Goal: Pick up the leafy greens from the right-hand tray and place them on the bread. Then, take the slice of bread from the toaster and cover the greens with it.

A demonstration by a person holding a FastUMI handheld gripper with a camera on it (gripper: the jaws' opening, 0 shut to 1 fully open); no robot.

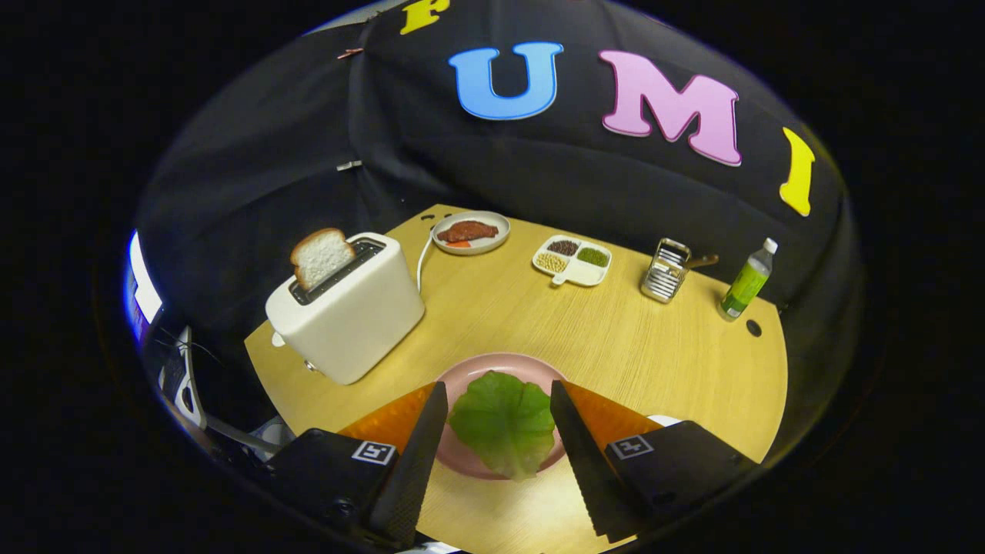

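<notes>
A green leaf (504,419) lies flat on a pink plate (492,368), hiding whatever is under it. My gripper (498,385) is open and hovers over the plate. The leaf sits in the gap between its two fingers, which do not press on it. Beyond the fingers to the left stands a white toaster (354,315). A slice of bread (321,256) sticks upright out of the toaster's slot.
At the far side of the wooden table (616,346) are a plate with a piece of meat (470,231), a divided dish of beans (573,260), a metal rack (666,271) and a green bottle (746,283). A white rim (663,420) peeks out behind the right finger.
</notes>
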